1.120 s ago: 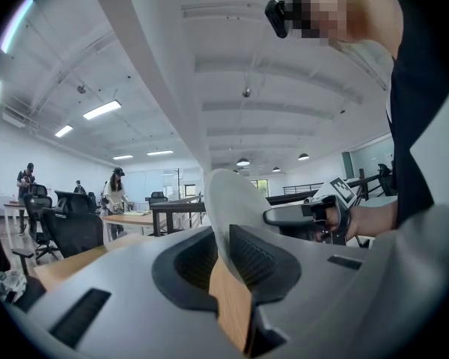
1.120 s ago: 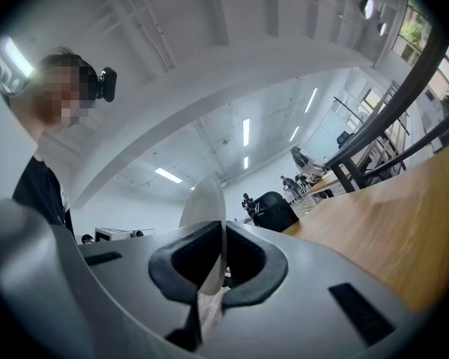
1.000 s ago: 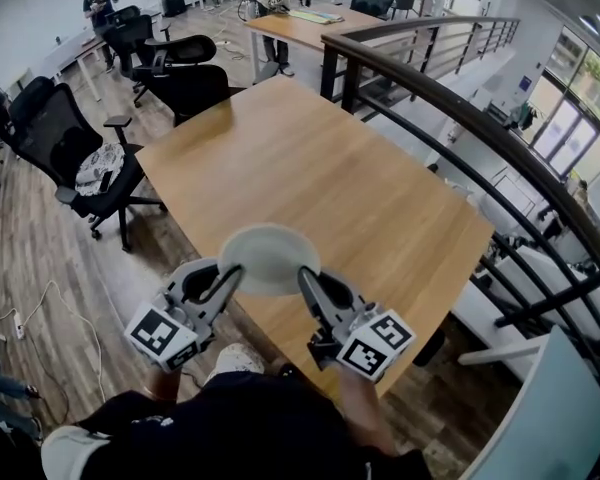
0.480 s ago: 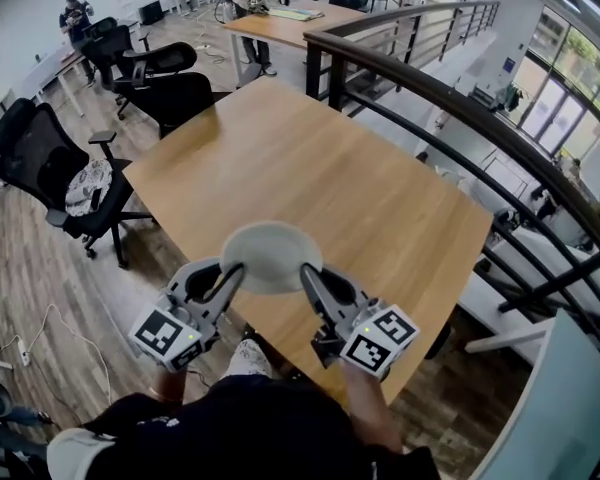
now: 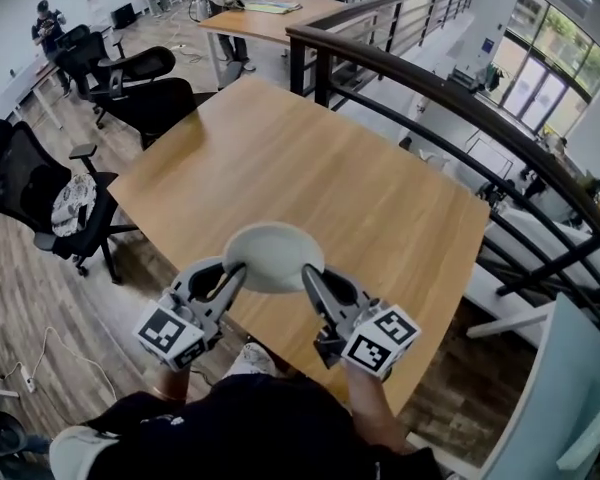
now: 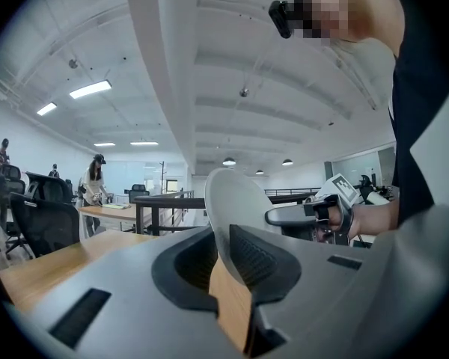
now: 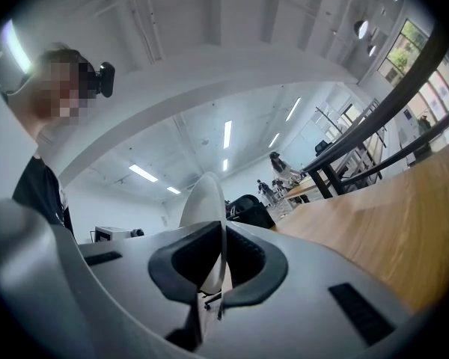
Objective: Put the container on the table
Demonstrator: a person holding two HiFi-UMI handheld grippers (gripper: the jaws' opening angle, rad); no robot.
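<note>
A pale round shallow container (image 5: 273, 256) hangs over the near edge of the wooden table (image 5: 320, 178), held from both sides. My left gripper (image 5: 236, 270) is shut on its left rim and my right gripper (image 5: 308, 271) is shut on its right rim. In the left gripper view the container's rim (image 6: 228, 215) stands edge-on between the dark pads, with the right gripper (image 6: 303, 215) beyond it. In the right gripper view the thin rim (image 7: 207, 223) is pinched between the pads, and the table top (image 7: 389, 230) stretches away on the right.
A black metal railing (image 5: 450, 98) runs along the table's far and right sides. Black office chairs (image 5: 145, 83) stand at the left, one with cloth on its seat (image 5: 65, 203). A second desk (image 5: 255, 18) with people is further back. Cables (image 5: 40, 353) lie on the wood floor.
Both grippers, still holding the container, have moved forward together toward the table. More of the table top now lies under and beyond the container; the grip is unchanged.
</note>
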